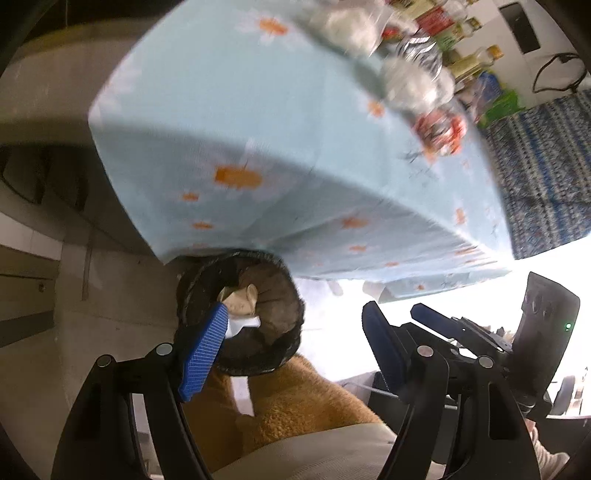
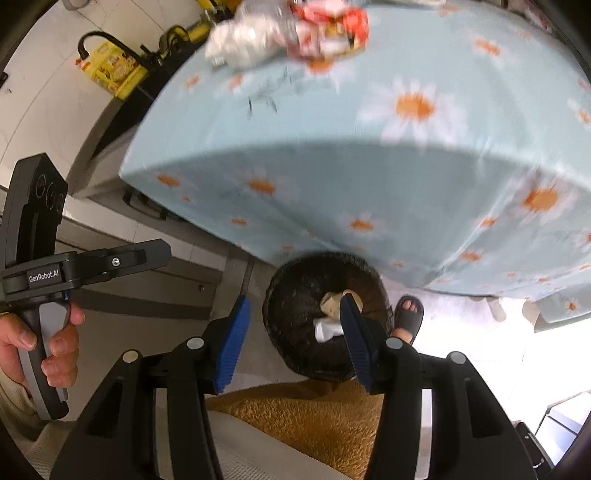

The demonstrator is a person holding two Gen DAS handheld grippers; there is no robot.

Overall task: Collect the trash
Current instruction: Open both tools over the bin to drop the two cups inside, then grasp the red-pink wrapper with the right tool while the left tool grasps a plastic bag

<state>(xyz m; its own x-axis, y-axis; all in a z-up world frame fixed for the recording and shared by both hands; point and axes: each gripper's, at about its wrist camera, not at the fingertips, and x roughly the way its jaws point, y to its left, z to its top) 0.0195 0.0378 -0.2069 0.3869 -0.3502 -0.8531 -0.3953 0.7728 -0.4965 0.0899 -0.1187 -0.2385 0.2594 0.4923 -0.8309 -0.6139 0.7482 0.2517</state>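
Dark round bin (image 2: 327, 317) on the floor — crumpled paper (image 2: 334, 301) inside; wrappers (image 2: 328, 31) on the tablecloth.

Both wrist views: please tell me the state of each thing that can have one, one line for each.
Left gripper: open, holding nothing.
Right gripper: open, holding nothing.
Trash bin: on the floor beside the table, uncovered, with crumpled paper inside, not full.
Red wrapper: crumpled, lying on the table.
Clear plastic trash: crumpled, on the table beside the wrapper.
Tablecloth: spread over the table, hanging down its side.

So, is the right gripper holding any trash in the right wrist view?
No. The right gripper is open with nothing between its fingers, above the trash bin, which already holds crumpled paper.
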